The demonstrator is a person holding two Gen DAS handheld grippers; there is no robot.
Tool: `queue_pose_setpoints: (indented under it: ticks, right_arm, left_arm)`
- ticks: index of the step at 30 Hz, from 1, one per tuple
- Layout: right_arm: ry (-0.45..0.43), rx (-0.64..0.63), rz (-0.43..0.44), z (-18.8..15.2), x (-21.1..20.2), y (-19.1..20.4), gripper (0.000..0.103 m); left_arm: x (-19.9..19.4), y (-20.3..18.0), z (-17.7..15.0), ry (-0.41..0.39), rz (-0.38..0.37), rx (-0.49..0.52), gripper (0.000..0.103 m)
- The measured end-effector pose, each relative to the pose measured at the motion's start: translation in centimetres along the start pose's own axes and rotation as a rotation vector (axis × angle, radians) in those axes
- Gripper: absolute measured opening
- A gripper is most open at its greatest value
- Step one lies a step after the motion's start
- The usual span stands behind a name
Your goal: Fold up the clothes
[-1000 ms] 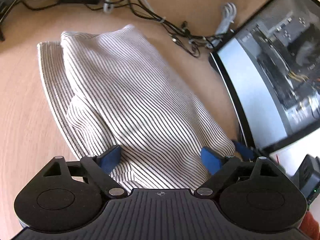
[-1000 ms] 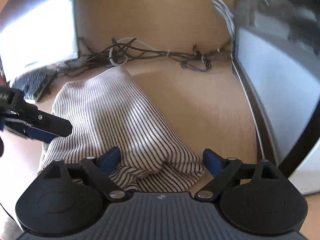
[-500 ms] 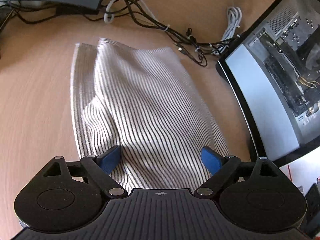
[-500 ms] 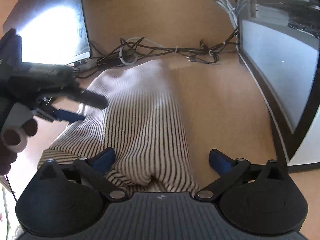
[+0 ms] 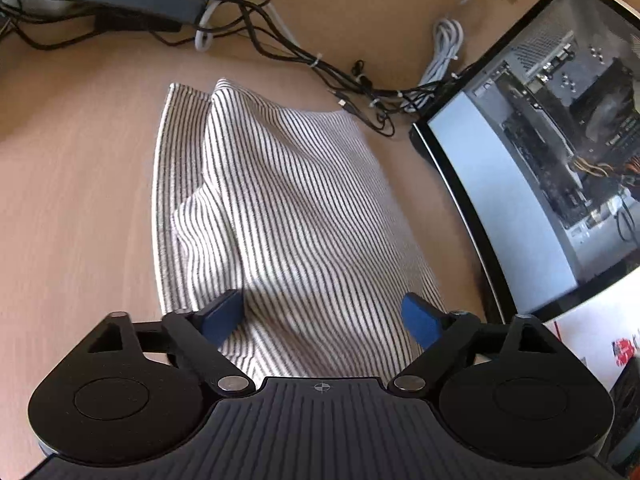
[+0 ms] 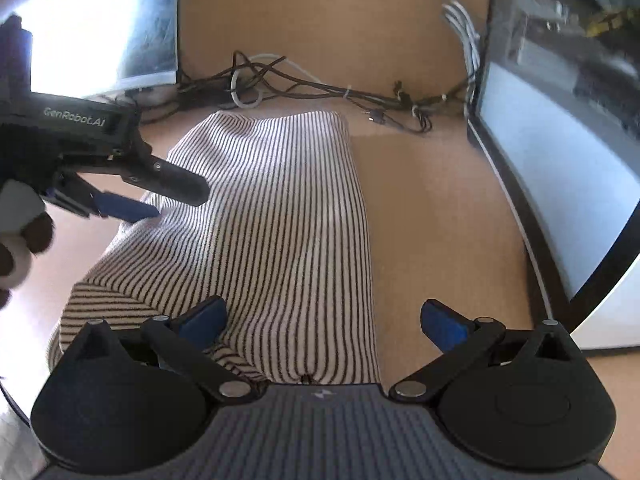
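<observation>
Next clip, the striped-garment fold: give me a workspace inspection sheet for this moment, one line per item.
Surface: wooden desk, bare around the work.
Job's things: striped garment lying partly folded, layers bunched along its left side.
Clutter: nothing seen loose on the desk.
Tools: left tool open, over the garment's near end; right tool open, over its near right corner; neither clamps the cloth.
Cables: black cables tangled just beyond the garment's far edge; white cable bundle by the PC.
Surroundings: glass-sided PC case at right, monitor at far left.
</observation>
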State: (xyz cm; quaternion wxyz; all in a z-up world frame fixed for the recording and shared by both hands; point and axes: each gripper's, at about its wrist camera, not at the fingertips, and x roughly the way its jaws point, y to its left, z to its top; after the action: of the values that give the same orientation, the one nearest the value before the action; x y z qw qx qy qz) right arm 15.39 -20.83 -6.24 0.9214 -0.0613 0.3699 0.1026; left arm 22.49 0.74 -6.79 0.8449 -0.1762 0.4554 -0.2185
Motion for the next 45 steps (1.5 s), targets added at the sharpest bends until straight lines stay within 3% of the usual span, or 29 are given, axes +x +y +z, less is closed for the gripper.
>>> queue_pose_setpoints:
  ticks: [8,11,15,19,23,28,36,45]
  right_arm:
    - [-0.036,-0.029,-0.093,-0.5,-0.6,1.8,0.103]
    - [-0.019,-0.034,-0.096,-0.3,-0.7,1.8,0.103]
    - [0.038,0.03,-0.049,0.1,-0.7,1.1,0.103]
    - [-0.011,-0.025,0.021,-0.4,-0.9,0.6,0.103]
    - [0.051,0.098,0.119,-0.2,-0.4,-1.2,0.103]
    - [0.071,0.016,0.199,0.6,-0.1,-1.6,0.103]
    - [0.071,0.02,0.229,0.6,0.5,-1.8,0.103]
    - [0.039,-0.063,0.143,0.9,-0.3,0.0,0.103]
  left_arm:
    - [-0.4,0.9,-0.2,-0.008,-0.048,0.086,0.081]
    - [-0.6,1.0,-0.4,-0.015,-0.047,0.041,0.081]
    - [-0.8,0.5,-0.7,-0.005,-0.013,0.048,0.081]
    - [-0.6,0.1,-1.1,-0.036,0.009,0.009,0.088]
    - [-0.8,-0.9,-1.9,-0.075,0.066,-0.02,0.089]
    - [-0.7,-1.5,-2.0,-0.074,0.107,-0.046,0.09]
    - [-0.7,-0.6,-1.3,-0.041,0.045,-0.04,0.093]
    - [-0.3,-0.6,-0.6,-0.011,0.013,-0.012,0.096]
